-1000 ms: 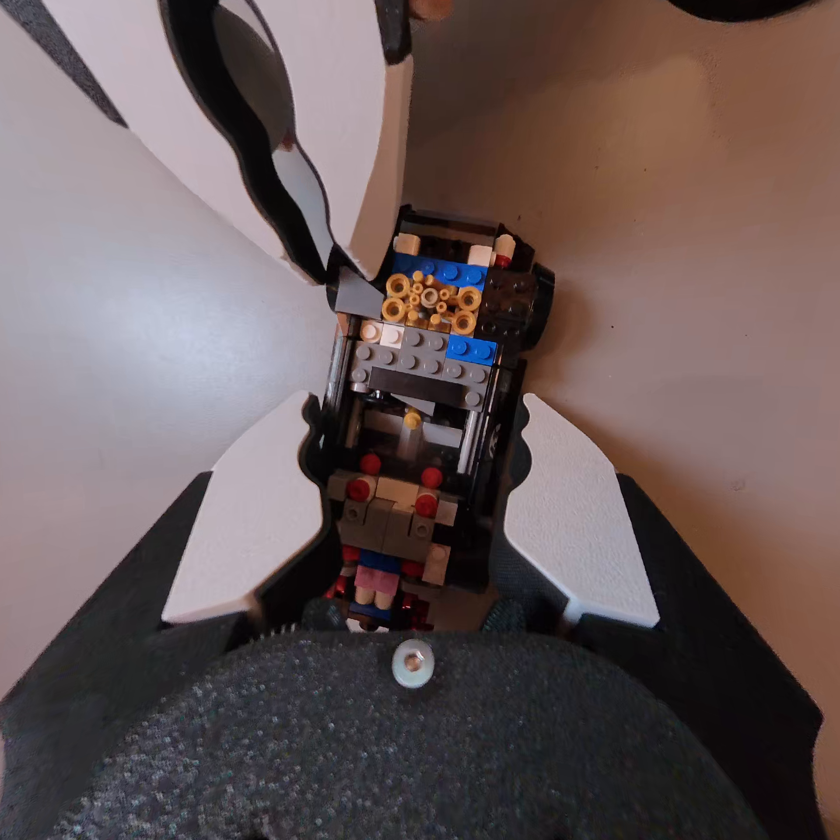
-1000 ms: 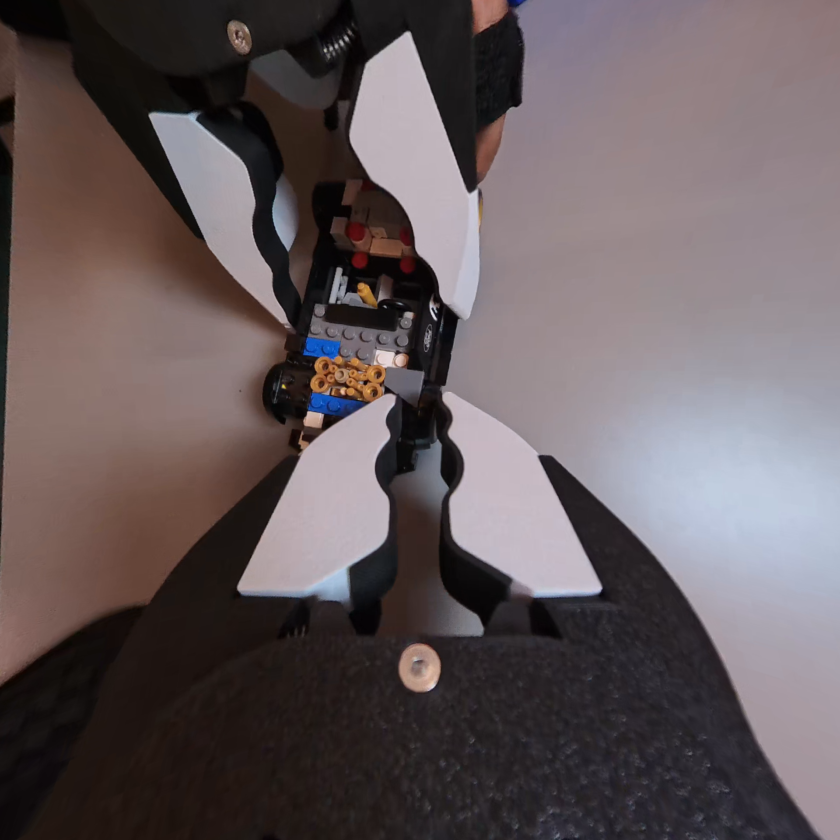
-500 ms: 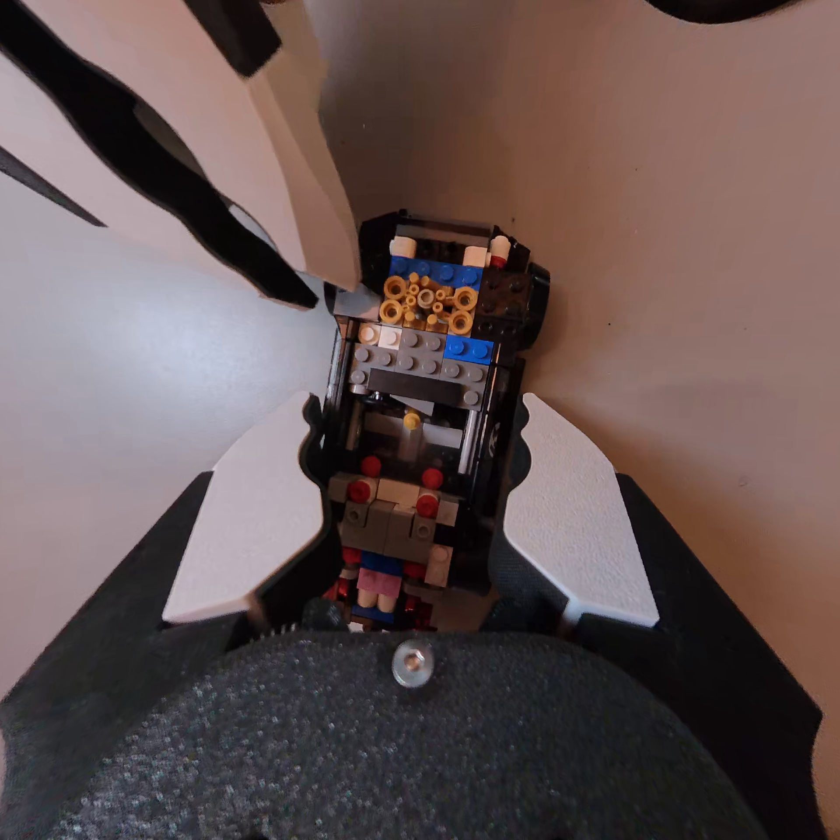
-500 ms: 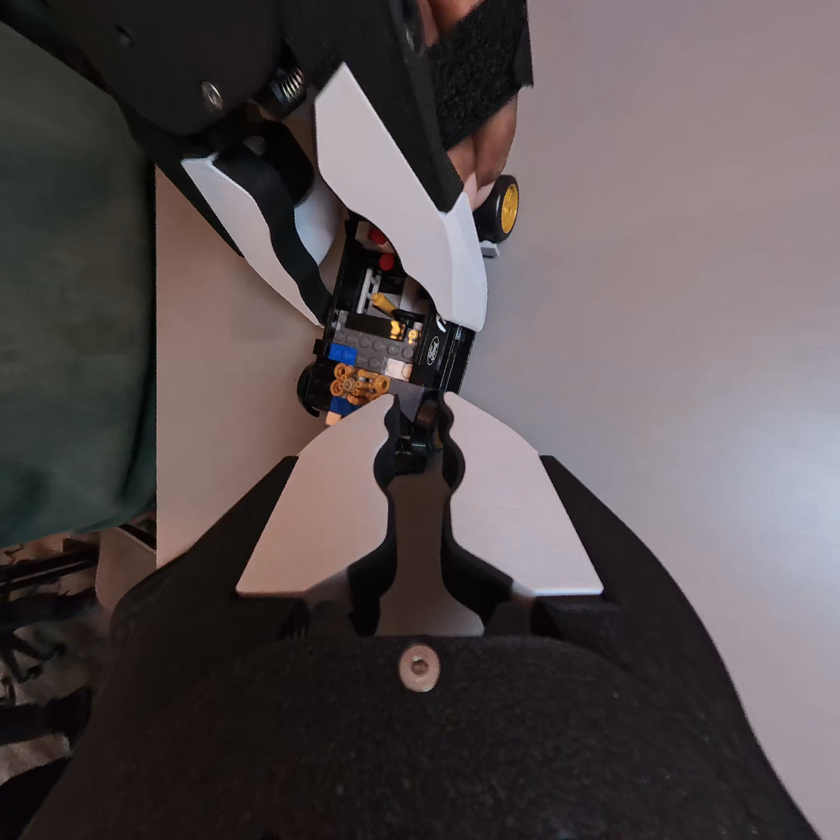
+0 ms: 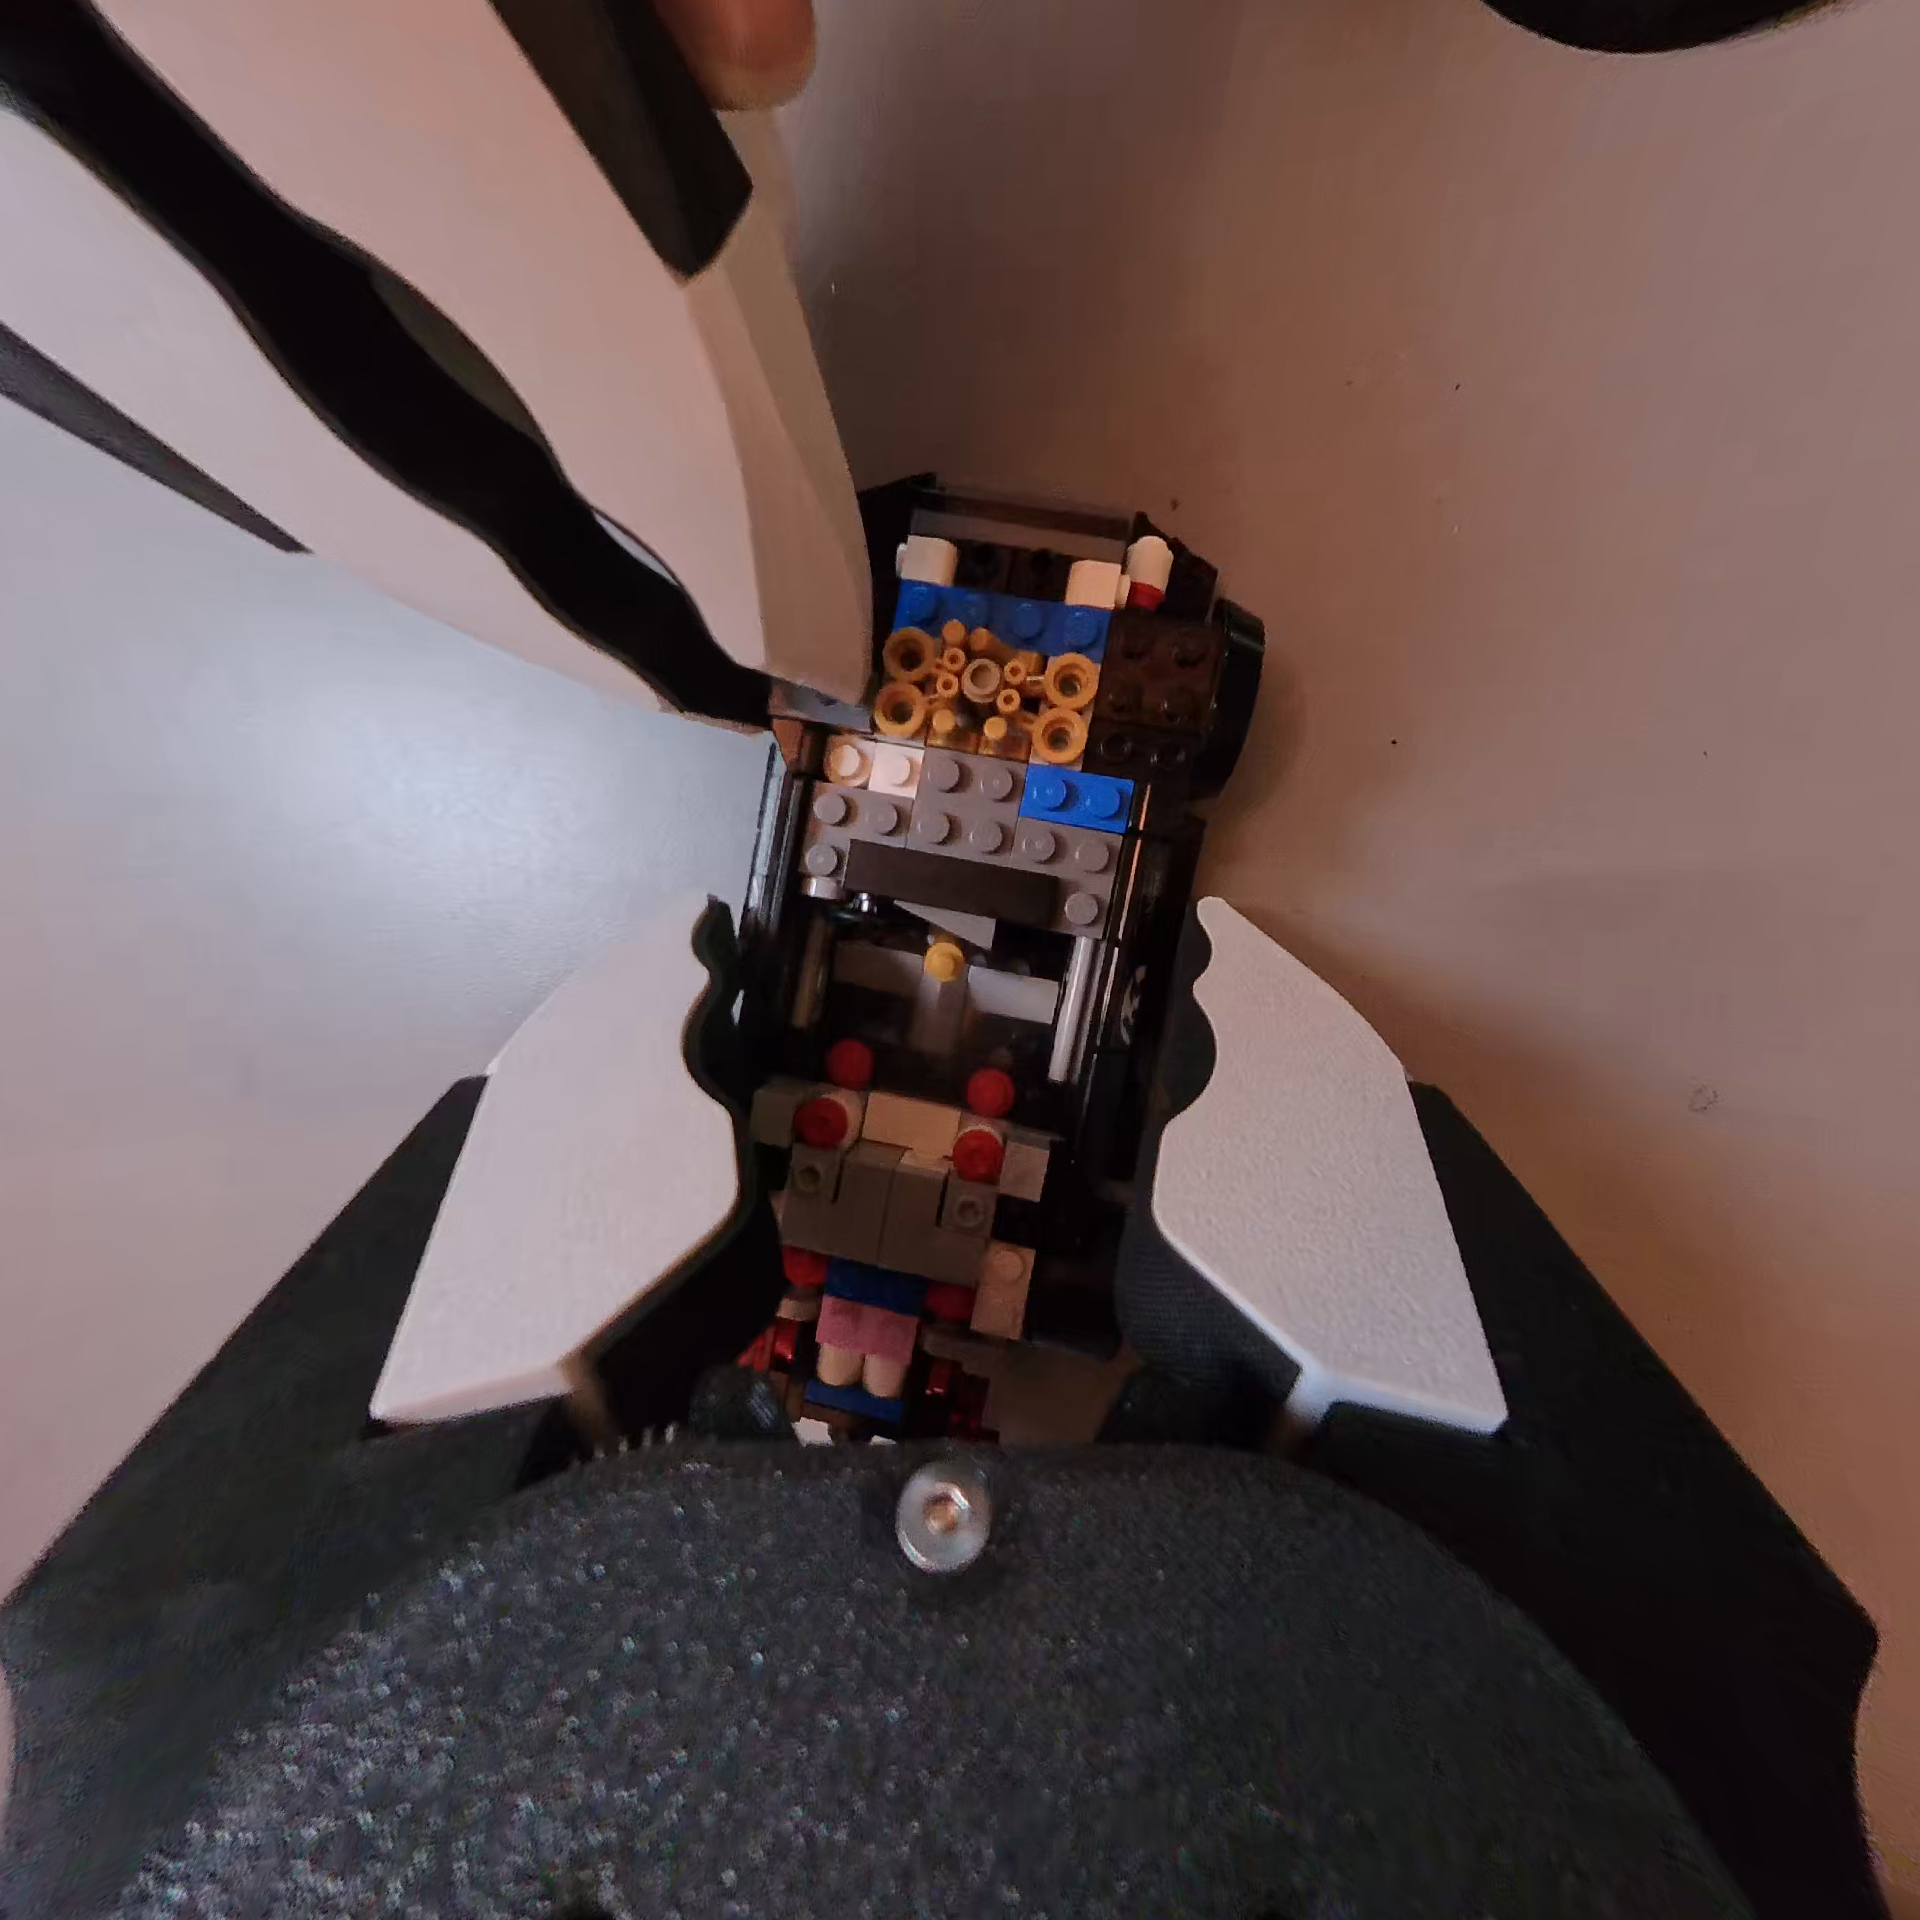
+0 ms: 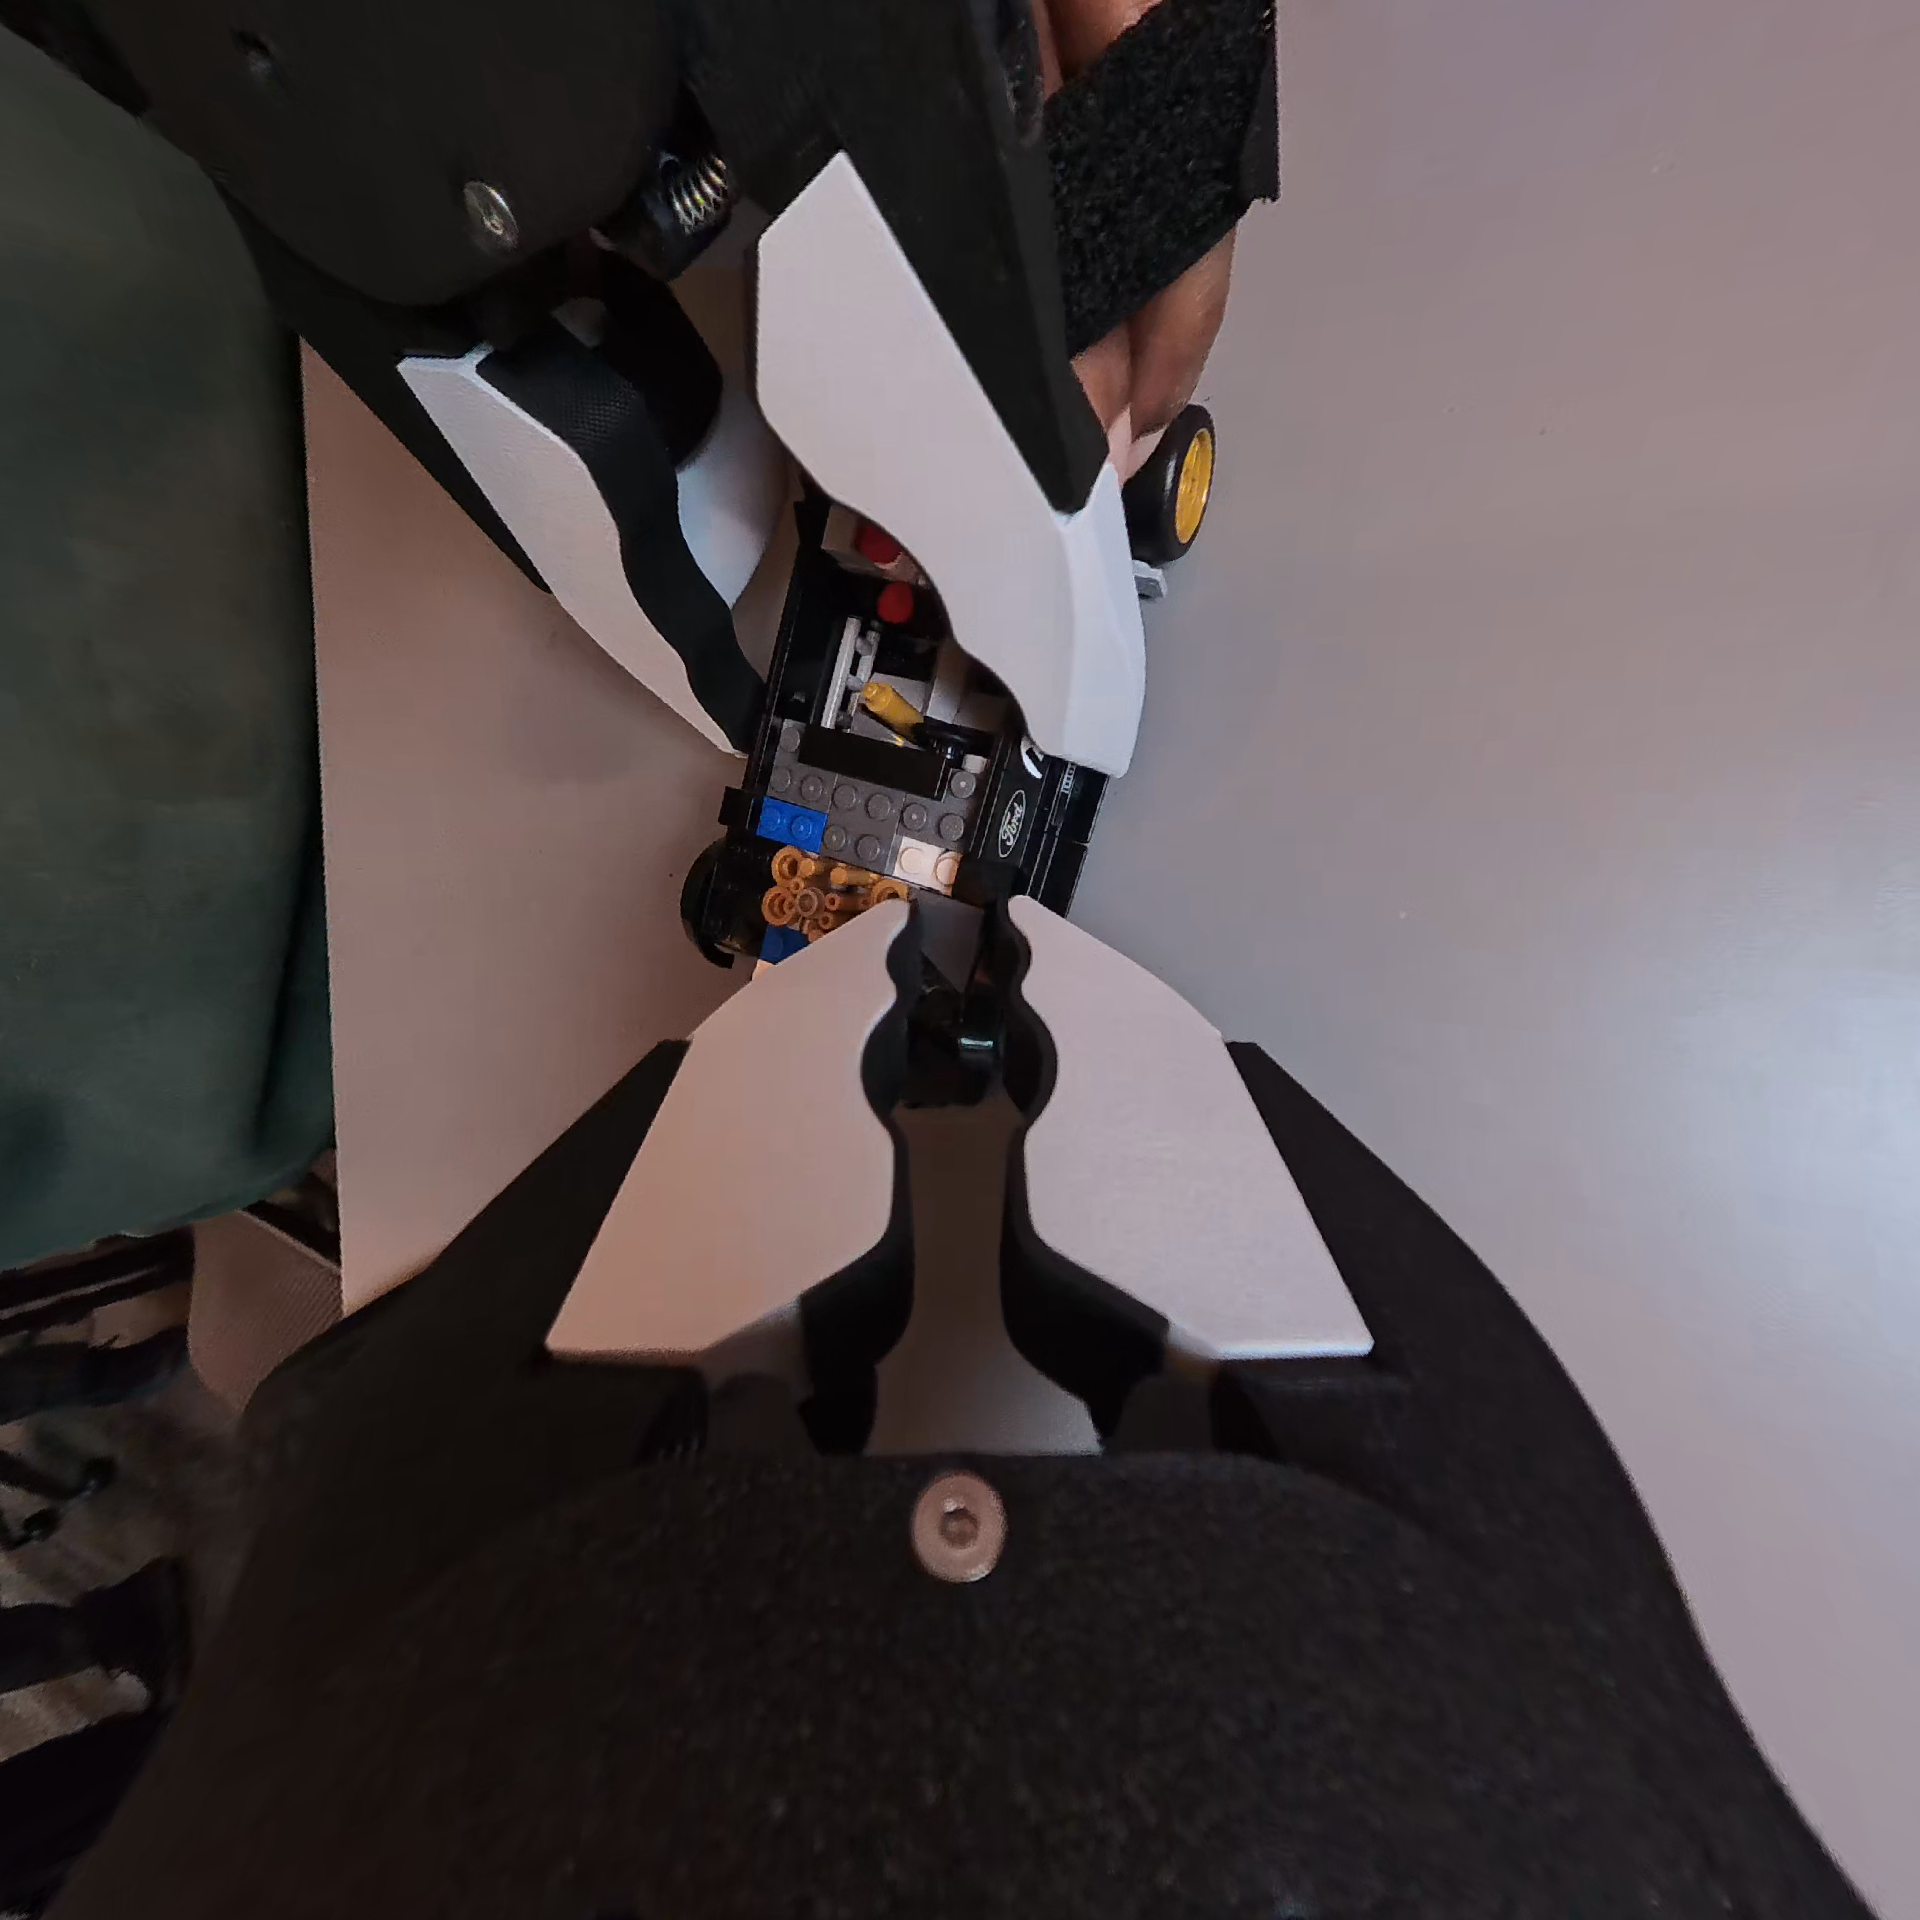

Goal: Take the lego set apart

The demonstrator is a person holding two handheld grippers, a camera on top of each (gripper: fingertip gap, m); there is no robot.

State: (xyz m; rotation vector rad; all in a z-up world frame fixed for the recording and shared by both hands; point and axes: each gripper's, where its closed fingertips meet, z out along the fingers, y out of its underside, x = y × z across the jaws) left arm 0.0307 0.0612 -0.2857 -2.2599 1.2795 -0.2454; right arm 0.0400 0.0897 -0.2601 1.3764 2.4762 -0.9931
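Observation:
A partly stripped lego car with a black body and grey, blue, tan and red bricks sits lengthwise between the fingers of my left gripper, which is shut on its sides. In the right wrist view the car is held by the left gripper coming from above. My right gripper is shut on a black part at the car's near corner. In the left wrist view the right gripper comes in from the upper left and covers that corner.
A loose black wheel with a yellow hub lies on the white table behind the left gripper. The table's edge and a dark green cloth are at the left. A person's hand holds the left gripper. My right fingertips sit around 4 cm from my left ones.
Both grippers and the car have shifted together, bringing the table's edge and the green cloth into the right wrist view. The right gripper has swung closer over the car's corner. Both grips are unchanged.

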